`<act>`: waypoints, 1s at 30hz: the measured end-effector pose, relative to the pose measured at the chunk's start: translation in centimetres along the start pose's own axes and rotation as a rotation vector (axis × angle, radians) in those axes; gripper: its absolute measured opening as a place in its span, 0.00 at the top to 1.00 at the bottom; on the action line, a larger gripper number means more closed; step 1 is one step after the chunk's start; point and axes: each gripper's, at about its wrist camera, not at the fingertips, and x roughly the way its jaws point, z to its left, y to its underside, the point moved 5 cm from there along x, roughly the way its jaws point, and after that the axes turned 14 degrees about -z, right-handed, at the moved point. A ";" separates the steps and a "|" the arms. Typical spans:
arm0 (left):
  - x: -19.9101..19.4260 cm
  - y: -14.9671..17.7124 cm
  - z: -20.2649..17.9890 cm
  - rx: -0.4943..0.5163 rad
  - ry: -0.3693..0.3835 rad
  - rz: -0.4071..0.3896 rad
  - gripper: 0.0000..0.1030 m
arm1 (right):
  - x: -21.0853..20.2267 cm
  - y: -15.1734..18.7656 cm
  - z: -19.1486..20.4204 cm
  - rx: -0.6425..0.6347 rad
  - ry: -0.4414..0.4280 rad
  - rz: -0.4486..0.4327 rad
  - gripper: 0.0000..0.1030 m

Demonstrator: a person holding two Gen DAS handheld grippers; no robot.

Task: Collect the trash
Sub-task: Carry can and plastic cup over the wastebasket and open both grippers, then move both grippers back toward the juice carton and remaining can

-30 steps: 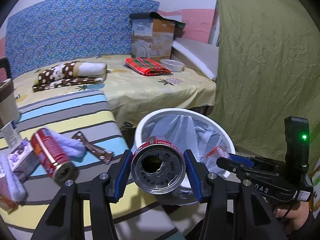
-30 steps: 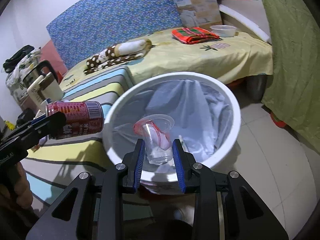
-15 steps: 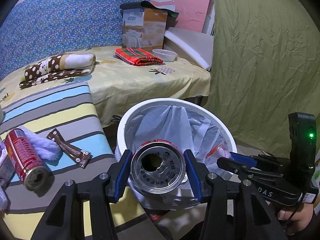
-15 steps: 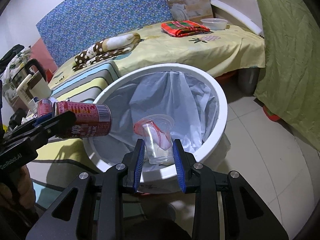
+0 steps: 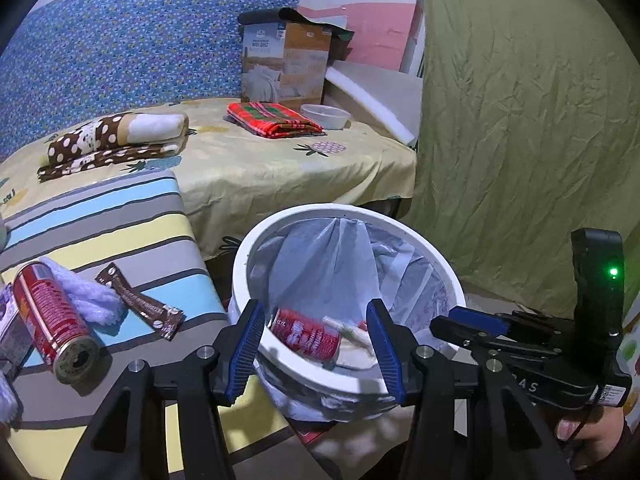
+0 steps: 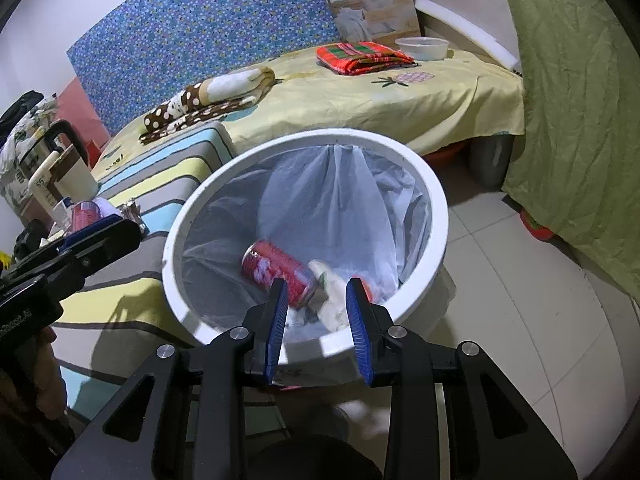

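Note:
A white bin (image 5: pixel 248 256) lined with a grey bag stands on the floor beside the striped bench (image 5: pixel 120 236). A red can (image 5: pixel 306 334) lies inside the bin (image 6: pixel 400 148), next to a clear plastic cup (image 6: pixel 332 284) with red on it. My left gripper (image 5: pixel 316 312) hangs open over the bin's near rim with nothing between its fingers. My right gripper (image 6: pixel 316 292) is also over the near rim, its jaws a small way apart and holding nothing. On the bench lie a second red can (image 5: pixel 52 320), a brown wrapper (image 5: pixel 140 302) and a white fluffy wad (image 5: pixel 88 296).
Behind the bin is a bed with a yellow sheet (image 5: pixel 280 164), folded blankets, a white bowl (image 5: pixel 326 116) and a cardboard box (image 5: pixel 284 64). A green curtain (image 5: pixel 520 140) hangs at the right. A kettle (image 6: pixel 60 164) stands at the bench's far left. Tiled floor (image 6: pixel 520 300) lies right of the bin.
The left gripper let go of the red can, and the right gripper let go of the plastic cup. Both now lie in the bin. Neither gripper has shifted much.

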 end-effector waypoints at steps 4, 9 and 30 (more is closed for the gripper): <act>-1.1 0.0 0.7 -0.017 -0.024 -0.016 0.49 | -0.6 -0.2 0.5 -0.006 -0.013 -0.017 0.68; -3.1 0.3 1.3 -0.018 -0.057 -0.036 0.49 | -1.2 -0.2 1.9 -0.008 -0.042 -0.035 0.65; -12.2 2.9 6.4 -0.038 -0.248 -0.077 0.49 | -1.9 2.0 10.4 -0.115 -0.284 0.005 0.56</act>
